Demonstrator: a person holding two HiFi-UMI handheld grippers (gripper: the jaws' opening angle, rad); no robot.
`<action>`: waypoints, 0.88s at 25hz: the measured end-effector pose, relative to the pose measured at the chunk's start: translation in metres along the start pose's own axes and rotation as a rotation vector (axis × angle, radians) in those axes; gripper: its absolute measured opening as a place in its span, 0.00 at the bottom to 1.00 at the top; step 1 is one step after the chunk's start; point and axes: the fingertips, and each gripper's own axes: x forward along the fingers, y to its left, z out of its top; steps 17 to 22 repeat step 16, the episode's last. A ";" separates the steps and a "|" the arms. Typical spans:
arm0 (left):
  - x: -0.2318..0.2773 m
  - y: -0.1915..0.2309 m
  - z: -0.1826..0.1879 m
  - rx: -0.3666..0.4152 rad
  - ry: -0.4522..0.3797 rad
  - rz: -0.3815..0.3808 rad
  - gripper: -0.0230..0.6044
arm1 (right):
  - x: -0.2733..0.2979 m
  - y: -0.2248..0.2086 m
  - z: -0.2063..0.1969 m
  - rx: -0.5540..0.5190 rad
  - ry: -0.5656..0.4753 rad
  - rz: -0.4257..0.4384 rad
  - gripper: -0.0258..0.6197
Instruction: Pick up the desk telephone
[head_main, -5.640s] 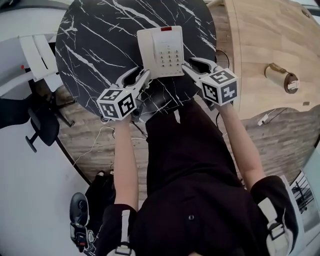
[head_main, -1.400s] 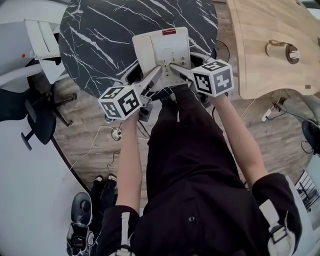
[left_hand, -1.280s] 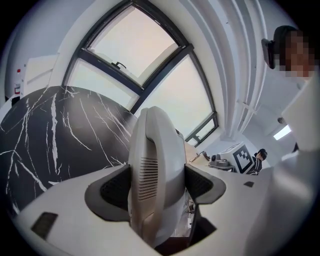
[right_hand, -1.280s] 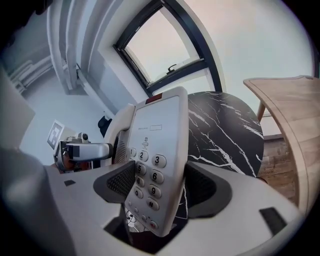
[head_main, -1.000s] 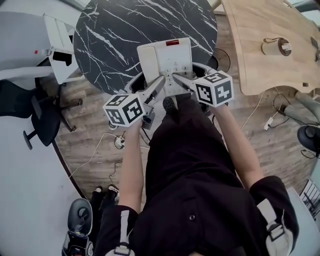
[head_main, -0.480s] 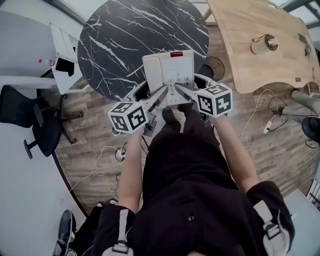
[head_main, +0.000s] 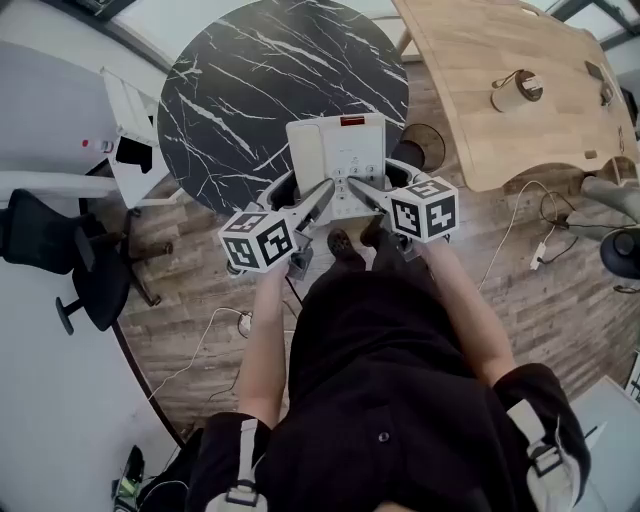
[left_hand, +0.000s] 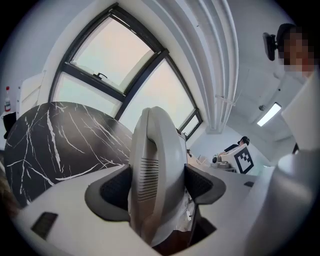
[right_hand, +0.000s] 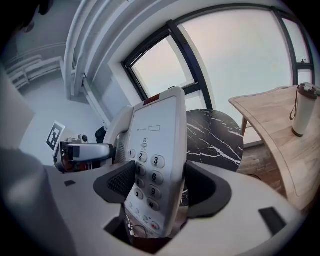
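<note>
A: Why two claws on one phone (head_main: 335, 150)?
B: Balance, I judge: left claw (head_main: 324, 190) clamps the handset side, right claw (head_main: 356, 187) the keypad side (jaws tight on both faces). It hangs tilted above the black table's (head_main: 250, 80) near edge, seemingly clear.
A: Count?
B: One phone, two claws, two tables, the wooden table (head_main: 470, 60) at right.

Round black marble desk (head_main: 250, 90), white-veined: stood just ahead of the left gripper (head_main: 308, 185) and the right gripper (head_main: 375, 175). Pale wooden desk (head_main: 470, 110): lay well right of the right gripper and bore one upright flask (head_main: 512, 92). Plank floor (head_main: 190, 290): lay beneath both grippers and carried loose cables (head_main: 195, 345), with a black office chair (head_main: 50, 245) far left of the left gripper.
</note>
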 end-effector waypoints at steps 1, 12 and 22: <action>0.001 -0.001 0.001 0.003 0.001 -0.002 0.59 | 0.000 0.000 0.001 -0.002 -0.001 -0.001 0.53; 0.008 0.000 0.007 0.007 0.001 -0.002 0.59 | 0.001 -0.006 0.007 0.001 0.001 -0.009 0.53; 0.009 0.002 0.007 0.003 0.001 0.003 0.59 | 0.003 -0.007 0.007 0.000 -0.001 -0.005 0.53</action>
